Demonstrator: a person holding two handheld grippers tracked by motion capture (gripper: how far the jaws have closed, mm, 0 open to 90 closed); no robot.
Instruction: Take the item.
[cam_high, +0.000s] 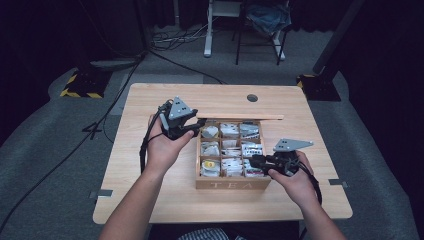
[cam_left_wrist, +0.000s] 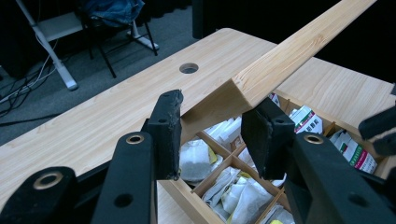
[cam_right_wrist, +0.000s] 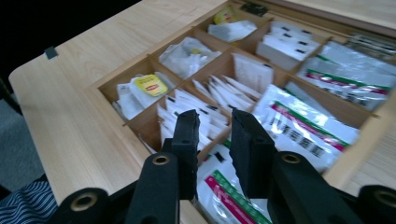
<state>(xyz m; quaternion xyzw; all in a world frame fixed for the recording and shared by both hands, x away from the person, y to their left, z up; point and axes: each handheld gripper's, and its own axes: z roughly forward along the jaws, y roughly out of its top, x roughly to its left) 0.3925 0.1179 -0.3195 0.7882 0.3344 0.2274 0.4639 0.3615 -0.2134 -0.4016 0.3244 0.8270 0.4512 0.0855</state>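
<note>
A wooden tea box (cam_high: 232, 183), marked TEA on its front wall, sits open at the middle of the light wood table (cam_high: 150, 100), its compartments packed with tea bags and sachets (cam_right_wrist: 219, 98). Your left gripper (cam_left_wrist: 212, 133) is at the box's far left corner, its jaws parted around the corner of the raised lid (cam_left_wrist: 289, 51) without visibly pressing it. Your right gripper (cam_right_wrist: 212, 149) hangs over the box's near right compartments, jaws apart with nothing between them, just above the white sachets. A yellow-tagged tea bag (cam_right_wrist: 150, 85) lies in the near left compartment.
</note>
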